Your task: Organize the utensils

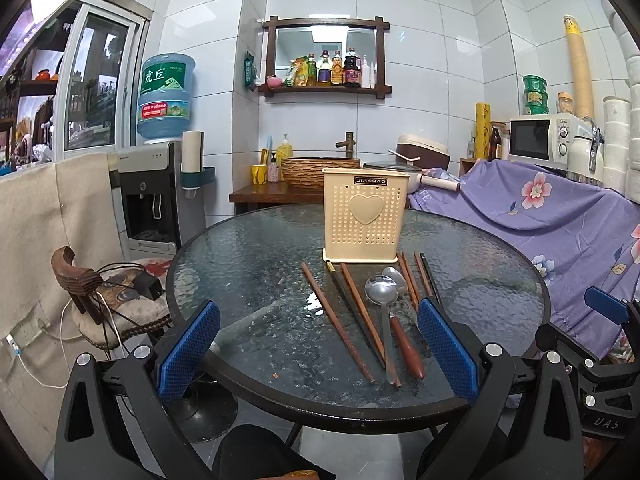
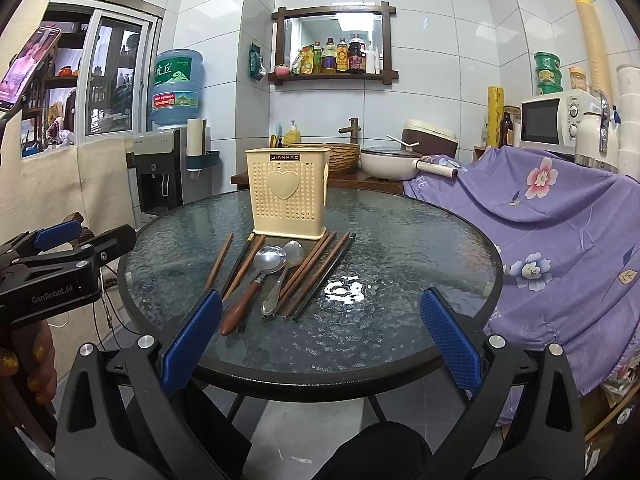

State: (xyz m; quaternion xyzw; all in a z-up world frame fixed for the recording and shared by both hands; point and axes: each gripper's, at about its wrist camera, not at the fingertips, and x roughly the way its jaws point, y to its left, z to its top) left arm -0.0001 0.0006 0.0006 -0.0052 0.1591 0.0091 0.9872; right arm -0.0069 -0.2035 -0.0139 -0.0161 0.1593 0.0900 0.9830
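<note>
Cream perforated utensil holder (image 1: 366, 216) (image 2: 287, 196) stands upright on the round glass surface (image 1: 248, 264) (image 2: 400, 248); its contents cannot be seen. In front of the holder lie brown chopsticks (image 1: 338, 320) (image 2: 316, 270), a wooden-handled spoon (image 1: 394, 320) (image 2: 256, 280) and a metal spoon (image 2: 282, 276). Left hand-held gripper (image 1: 318, 350) and right hand-held gripper (image 2: 320, 338): fingers spread apart, holding nothing, near the surface's edge opposite the holder.

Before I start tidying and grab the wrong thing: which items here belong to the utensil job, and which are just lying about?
For the job: utensil holder; chopsticks; wooden-handled spoon; metal spoon.

Just about: water jug; microwave; sauce bottles; floral cloth; pan.
</note>
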